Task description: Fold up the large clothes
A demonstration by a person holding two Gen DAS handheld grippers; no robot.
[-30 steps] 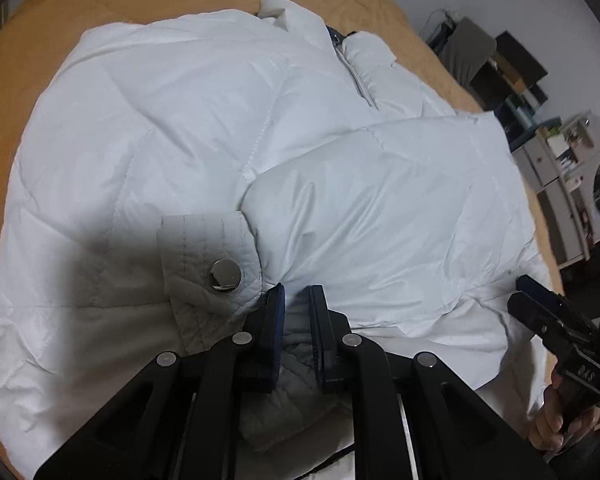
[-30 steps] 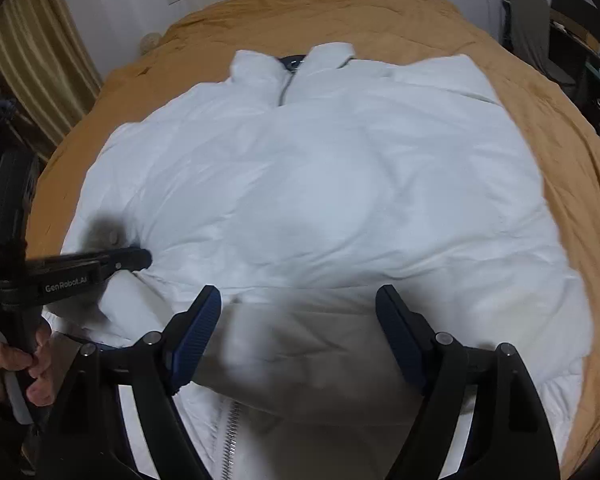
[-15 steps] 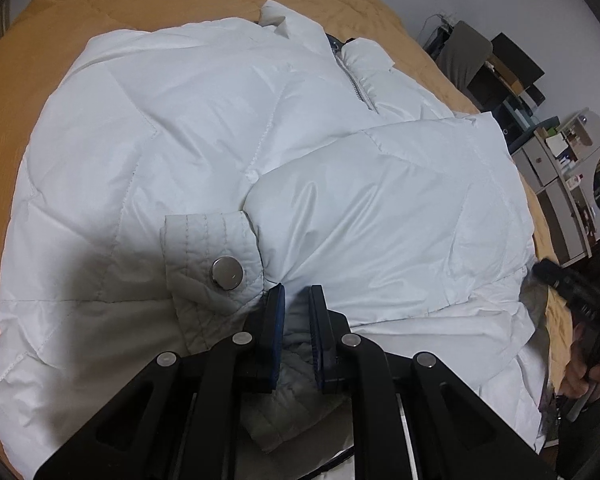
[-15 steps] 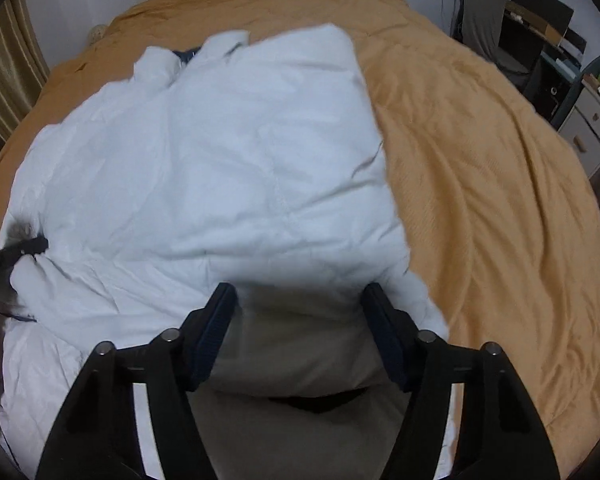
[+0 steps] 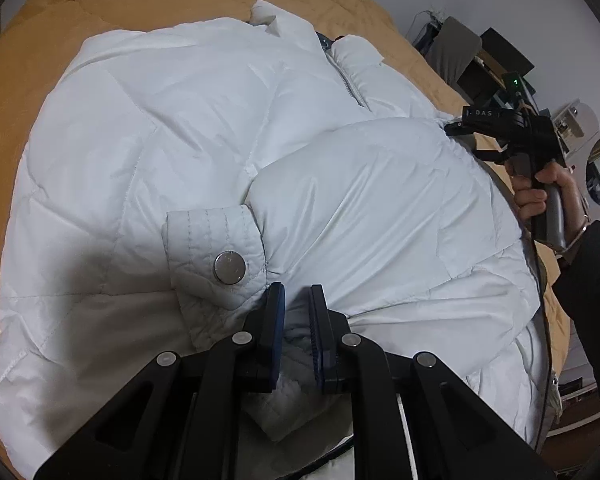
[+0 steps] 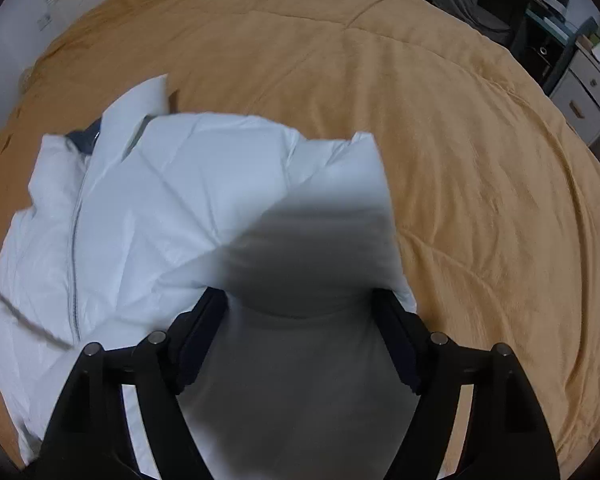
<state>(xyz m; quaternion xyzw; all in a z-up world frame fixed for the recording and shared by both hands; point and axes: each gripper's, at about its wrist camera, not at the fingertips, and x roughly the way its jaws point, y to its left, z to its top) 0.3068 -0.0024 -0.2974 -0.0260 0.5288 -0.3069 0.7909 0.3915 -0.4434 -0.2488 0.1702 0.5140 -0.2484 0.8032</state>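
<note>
A large white puffer jacket (image 5: 188, 128) lies front up on the bed, one sleeve (image 5: 360, 208) folded across its chest. My left gripper (image 5: 297, 312) is shut on the sleeve's cuff (image 5: 216, 256), beside its metal snap button (image 5: 229, 267). My right gripper (image 6: 300, 316) stands wide open around the jacket's right shoulder edge (image 6: 324, 248), with white fabric bulging between the jaws. The right gripper also shows in the left wrist view (image 5: 456, 126) at the jacket's far right edge. The jacket's collar and zipper (image 6: 76, 240) show at the left in the right wrist view.
An orange-tan bedspread (image 6: 440, 128) covers the bed around the jacket. A chair (image 5: 456, 48), shelves and white drawers (image 6: 588, 92) stand past the bed's right side. A cable (image 5: 540, 320) hangs from the right gripper's handle.
My right gripper has moved from the jacket's hem up along its right side to the shoulder edge, staying open. My left gripper has kept its hold on the cuff.
</note>
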